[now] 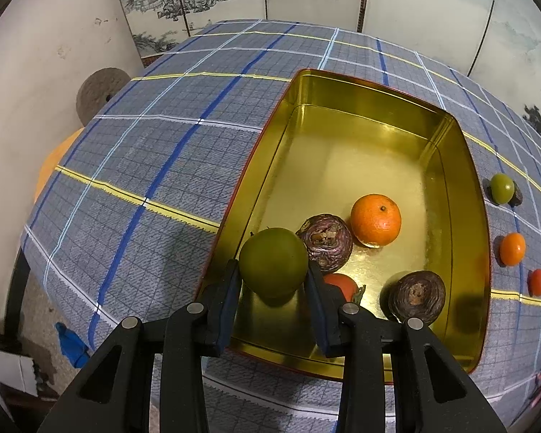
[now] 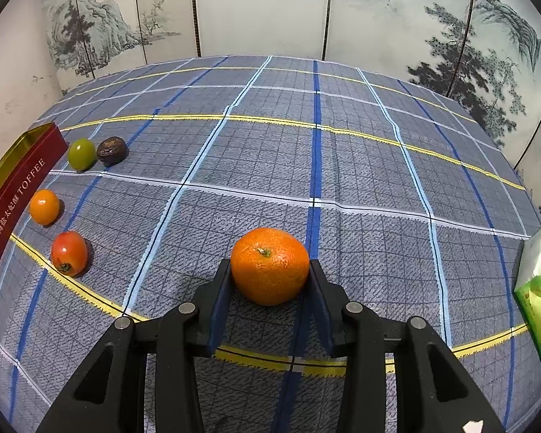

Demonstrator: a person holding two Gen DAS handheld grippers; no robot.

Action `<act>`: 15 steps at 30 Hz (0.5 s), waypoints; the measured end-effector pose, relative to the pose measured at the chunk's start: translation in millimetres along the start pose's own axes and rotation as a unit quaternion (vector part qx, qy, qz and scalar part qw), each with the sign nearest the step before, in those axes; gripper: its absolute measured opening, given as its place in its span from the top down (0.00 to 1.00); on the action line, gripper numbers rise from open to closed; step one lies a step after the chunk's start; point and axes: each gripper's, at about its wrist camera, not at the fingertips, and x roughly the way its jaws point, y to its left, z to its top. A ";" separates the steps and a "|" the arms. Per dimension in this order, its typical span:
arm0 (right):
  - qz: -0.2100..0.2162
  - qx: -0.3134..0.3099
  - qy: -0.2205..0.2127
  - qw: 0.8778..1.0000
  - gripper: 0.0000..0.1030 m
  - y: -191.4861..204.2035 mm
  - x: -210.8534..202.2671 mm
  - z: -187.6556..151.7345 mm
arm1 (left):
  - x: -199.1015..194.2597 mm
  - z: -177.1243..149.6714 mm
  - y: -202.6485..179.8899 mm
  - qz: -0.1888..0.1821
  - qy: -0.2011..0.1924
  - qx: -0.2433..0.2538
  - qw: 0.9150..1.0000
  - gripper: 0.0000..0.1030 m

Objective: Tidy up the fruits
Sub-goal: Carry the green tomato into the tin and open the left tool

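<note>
My left gripper (image 1: 273,274) is shut on a green fruit (image 1: 273,261) and holds it over the near left corner of a gold tin (image 1: 360,93) with red outer walls. In the tin lie an orange (image 1: 375,219), two dark purple fruits (image 1: 326,241) (image 1: 416,296) and a red fruit (image 1: 341,285), partly hidden by a finger. My right gripper (image 2: 270,274) is shut on an orange (image 2: 269,265) above the checked cloth. On the cloth beside the tin (image 2: 18,187) lie a green fruit (image 2: 80,154), a dark fruit (image 2: 111,151), a small orange (image 2: 44,206) and a red fruit (image 2: 68,252).
The table carries a blue-grey checked cloth (image 2: 306,166). A green tissue pack (image 2: 539,288) lies at the right edge. A painted folding screen (image 2: 270,11) stands behind the table. A round stone disc (image 1: 101,90) leans by the wall on the left.
</note>
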 end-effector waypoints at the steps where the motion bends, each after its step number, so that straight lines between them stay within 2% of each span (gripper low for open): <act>1: -0.001 0.000 0.001 1.000 0.64 0.5 0.0 0.5 | 0.1 -0.1 -0.1 0.000 0.000 0.000 1.000 0.64; 15: -0.007 -0.003 0.008 1.000 0.64 10.4 -3.2 4.7 | -1.4 -0.3 -0.5 -0.011 -0.002 -0.001 1.000 0.58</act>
